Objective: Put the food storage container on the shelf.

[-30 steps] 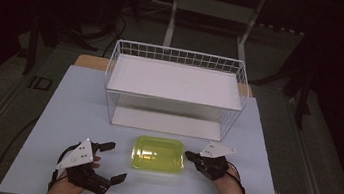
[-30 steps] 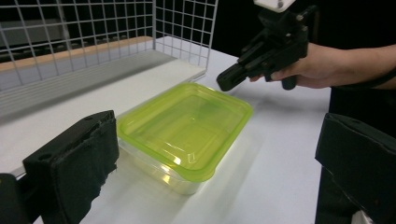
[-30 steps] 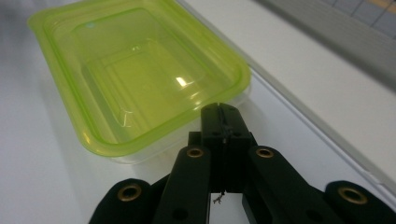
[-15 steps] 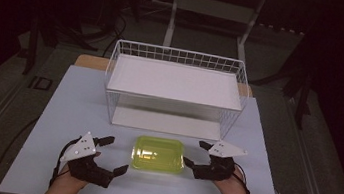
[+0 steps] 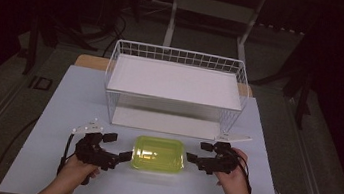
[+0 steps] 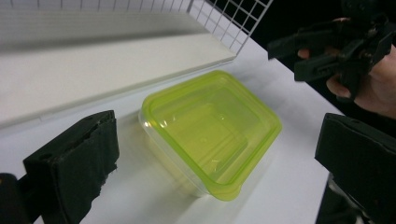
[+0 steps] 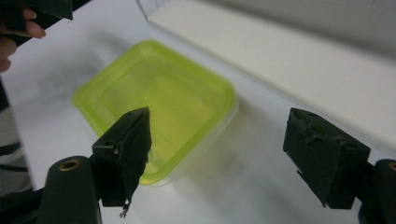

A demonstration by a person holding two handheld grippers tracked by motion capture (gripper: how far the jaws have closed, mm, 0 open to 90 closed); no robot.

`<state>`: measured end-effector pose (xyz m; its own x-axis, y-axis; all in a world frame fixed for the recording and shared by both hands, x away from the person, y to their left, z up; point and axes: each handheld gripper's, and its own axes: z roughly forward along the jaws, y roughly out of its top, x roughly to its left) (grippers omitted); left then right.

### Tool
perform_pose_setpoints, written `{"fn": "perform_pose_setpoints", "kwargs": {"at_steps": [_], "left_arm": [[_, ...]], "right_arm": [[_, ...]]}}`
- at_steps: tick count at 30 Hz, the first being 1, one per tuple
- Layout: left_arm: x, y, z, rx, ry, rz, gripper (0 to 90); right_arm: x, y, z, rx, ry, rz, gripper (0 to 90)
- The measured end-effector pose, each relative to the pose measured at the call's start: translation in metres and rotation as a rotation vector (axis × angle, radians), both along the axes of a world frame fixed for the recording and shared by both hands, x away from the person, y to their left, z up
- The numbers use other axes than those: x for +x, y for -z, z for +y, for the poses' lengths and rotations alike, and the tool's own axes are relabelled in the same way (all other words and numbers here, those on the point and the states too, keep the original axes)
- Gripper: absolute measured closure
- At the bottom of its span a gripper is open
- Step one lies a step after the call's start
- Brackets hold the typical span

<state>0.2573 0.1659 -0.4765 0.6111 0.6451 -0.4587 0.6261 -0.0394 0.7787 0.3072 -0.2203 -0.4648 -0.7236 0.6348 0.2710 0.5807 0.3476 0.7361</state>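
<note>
Right gripper (image 5: 194,151), shut a second ago against the right edge of the green-lidded container (image 5: 158,154), is now shown with its jaws spread wide; they have just been opening and then easing slightly closed, and nothing is held between them, the container lying just ahead and apart. Left gripper (image 5: 118,146) is likewise open and empty, and has been brought in from the table's near left towards the container's left edge. The container rests flat on the white table (image 5: 57,112), lid on, in front of the wire basket shelf (image 5: 177,80), unmoved since the earlier frames. A two-sided grasp is judged to be in preparation, the earlier one-sided hold having been given up. Whether the left gripper's near jaw touches the container cannot be settled from the high view; contents under the tinted lid cannot be made out, and both forearms are cut off by the lower frame edge.
</note>
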Motion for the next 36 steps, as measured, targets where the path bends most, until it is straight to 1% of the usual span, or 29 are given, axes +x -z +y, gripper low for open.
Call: {"fn": "perform_pose_setpoints", "kwargs": {"at_steps": [1, 2, 3, 4, 5, 6, 7, 8, 9, 10, 11, 12, 13, 14, 15, 16, 17, 19, 21, 22, 24, 25, 27, 28, 29, 32, 33, 34, 36], "left_arm": [[0.003, 0.001, 0.000, -0.008, 0.003, 0.047, 0.2], [0.006, 0.002, 0.000, -0.008, 0.004, 0.086, 0.2], [0.008, 0.003, -0.001, 0.010, -0.005, 0.118, 0.2], [0.010, 0.005, -0.001, 0.017, -0.003, 0.138, 0.2], [0.011, 0.006, -0.002, 0.018, -0.010, 0.153, 0.1], [0.013, 0.007, -0.003, 0.018, -0.029, 0.175, 0.2], [0.015, 0.009, -0.004, 0.014, -0.029, 0.194, 0.2], [0.016, 0.011, -0.004, 0.020, -0.034, 0.218, 0.2], [0.018, 0.012, -0.006, 0.021, -0.044, 0.242, 0.2], [0.019, 0.013, -0.006, 0.017, -0.054, 0.266, 0.2], [0.021, 0.015, -0.006, 0.012, -0.062, 0.293, 0.2], [0.022, 0.016, -0.006, 0.005, -0.072, 0.313, 0.2], [0.023, 0.018, -0.006, -0.006, -0.078, 0.333, 0.2], [0.024, 0.019, -0.006, -0.013, -0.096, 0.350, 3.0], [0.025, 0.021, -0.005, -0.021, -0.117, 0.366, 8.1], [0.026, 0.023, -0.004, -0.031, -0.121, 0.381, 12.5], [0.026, 0.025, -0.004, -0.032, -0.122, 0.391, 14.9], [0.028, 0.029, -0.005, -0.047, -0.127, 0.413, 15.8], [0.028, 0.032, -0.006, -0.061, -0.126, 0.425, 22.4], [0.028, 0.034, -0.007, -0.066, -0.120, 0.430, 23.7], [0.029, 0.037, -0.008, -0.078, -0.119, 0.439, 32.3], [0.030, 0.038, -0.009, -0.085, -0.115, 0.446, 34.8], [0.031, 0.042, -0.010, -0.105, -0.105, 0.458, 43.0], [0.032, 0.044, -0.010, -0.111, -0.101, 0.462, 46.3], [0.033, 0.045, -0.010, -0.117, -0.096, 0.464, 49.7], [0.033, 0.048, -0.012, -0.121, -0.088, 0.476, 57.7], [0.033, 0.048, -0.013, -0.115, -0.088, 0.478, 59.7], [0.032, 0.048, -0.014, -0.113, -0.090, 0.476, 61.8], [0.032, 0.048, -0.014, -0.117, -0.091, 0.478, 65.8]], "right_arm": [[0.002, 0.001, 0.000, 0.005, 0.024, 0.026, 26.9], [0.004, 0.003, 0.000, 0.026, 0.036, 0.065, 26.9], [0.007, 0.004, -0.001, 0.047, 0.043, 0.103, 26.9], [0.009, 0.005, 0.000, 0.059, 0.059, 0.129, 26.0], [0.012, 0.007, 0.000, 0.077, 0.072, 0.168, 22.3], [0.014, 0.009, 0.000, 0.099, 0.082, 0.212, 19.9], [0.016, 0.011, 0.001, 0.109, 0.095, 0.246, 19.6], [0.018, 0.014, 0.002, 0.122, 0.109, 0.280, 17.7], [0.019, 0.016, 0.002, 0.139, 0.119, 0.298, 15.4], [0.020, 0.018, 0.003, 0.135, 0.120, 0.308, 15.3], [0.021, 0.020, 0.004, 0.134, 0.128, 0.329, 14.1], [0.023, 0.023, 0.004, 0.148, 0.141, 0.356, 14.0], [0.024, 0.026, 0.005, 0.167, 0.148, 0.395, 14.6], [0.025, 0.029, 0.005, 0.180, 0.150, 0.429, 14.6], [0.026, 0.031, 0.005, 0.186, 0.160, 0.450, 16.4], [0.026, 0.034, 0.006, 0.193, 0.153, 0.473, 20.0], [0.026, 0.036, 0.007, 0.192, 0.157, 0.492, 22.4], [0.027, 0.039, 0.008, 0.204, 0.163, 0.533, 29.2], [0.027, 0.040, 0.008, 0.209, 0.168, 0.558, 36.3], [0.027, 0.041, 0.009, 0.210, 0.165, 0.567, 38.3], [0.027, 0.041, 0.009, 0.211, 0.174, 0.579, 44.1], [0.027, 0.042, 0.009, 0.206, 0.173, 0.581, 46.4], [0.027, 0.043, 0.009, 0.203, 0.179, 0.584, 52.2], [0.027, 0.043, 0.010, 0.200, 0.177, 0.586, 53.4], [0.027, 0.044, 0.010, 0.204, 0.180, 0.587, 56.1], [0.026, 0.046, 0.011, 0.210, 0.179, 0.586, 61.5], [0.026, 0.047, 0.011, 0.206, 0.180, 0.587, 64.3], [0.026, 0.048, 0.012, 0.206, 0.180, 0.584, 65.1], [0.025, 0.048, 0.012, 0.219, 0.185, 0.594, 69.8]]}}
